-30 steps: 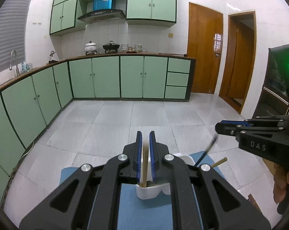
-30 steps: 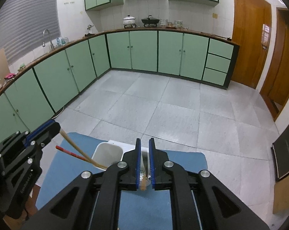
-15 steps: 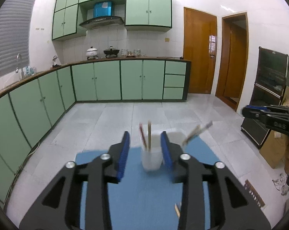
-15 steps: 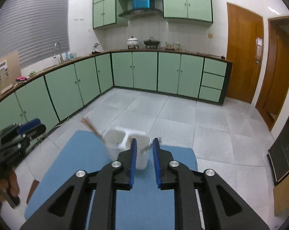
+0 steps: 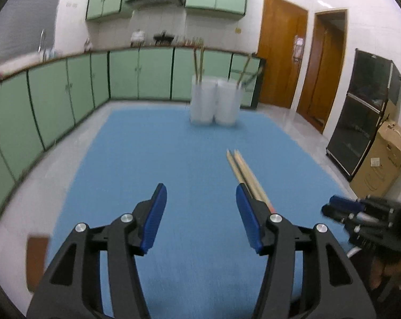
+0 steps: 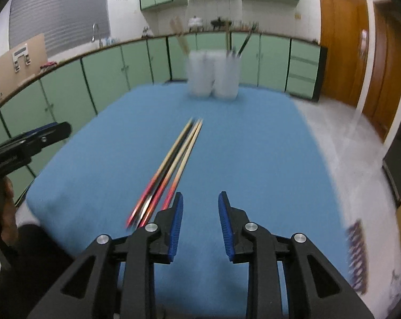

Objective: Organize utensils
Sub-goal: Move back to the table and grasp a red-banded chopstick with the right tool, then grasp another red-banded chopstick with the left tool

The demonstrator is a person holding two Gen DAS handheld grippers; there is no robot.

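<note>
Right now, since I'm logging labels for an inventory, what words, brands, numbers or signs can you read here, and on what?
No text reads clearly.
Lettering on the side of the left tool: blurred; its jaws have just been opening, with nothing between them.
Paper notice on the wooden door: too small.
Sticker on the cardboard box: too small.
</note>
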